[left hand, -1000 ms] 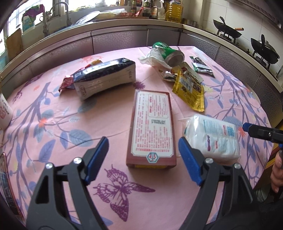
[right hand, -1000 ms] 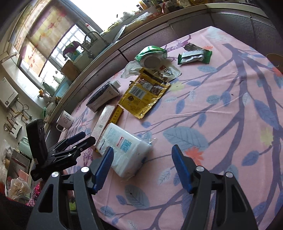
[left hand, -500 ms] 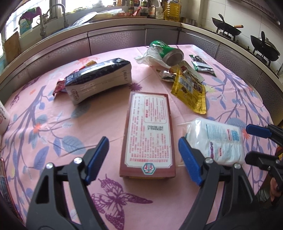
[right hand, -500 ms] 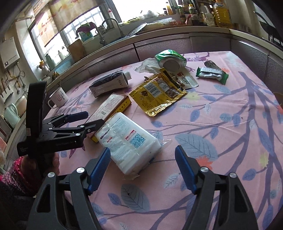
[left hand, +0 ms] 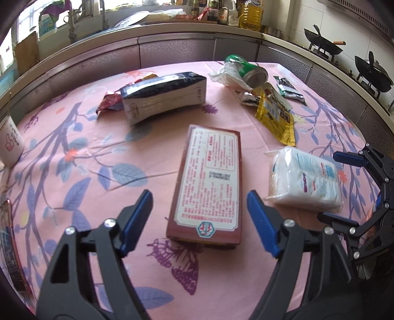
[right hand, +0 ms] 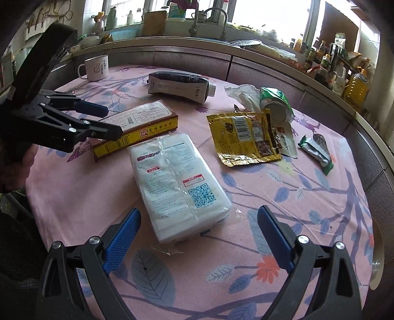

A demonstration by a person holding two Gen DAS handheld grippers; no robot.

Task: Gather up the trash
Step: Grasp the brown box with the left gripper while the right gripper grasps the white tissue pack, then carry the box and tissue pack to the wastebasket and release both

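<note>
Trash lies on a pink floral tablecloth. A brown box lies flat; my left gripper is open with its jaws on either side of the box's near end, not touching. A white plastic pack lies in front of my right gripper, which is open around its near end. The pack also shows in the left wrist view. Farther back lie a dark carton, a green can with a white bag, a yellow pouch and a green wrapper.
A white mug stands at the table's far left edge in the right wrist view. A red wrapper lies beside the carton. Kitchen counters with a sink, bottles and woks surround the table.
Both grippers have swung and moved in: the left over the box's near end, the right from beside the white pack to straddling its near end. Nothing was grasped.
</note>
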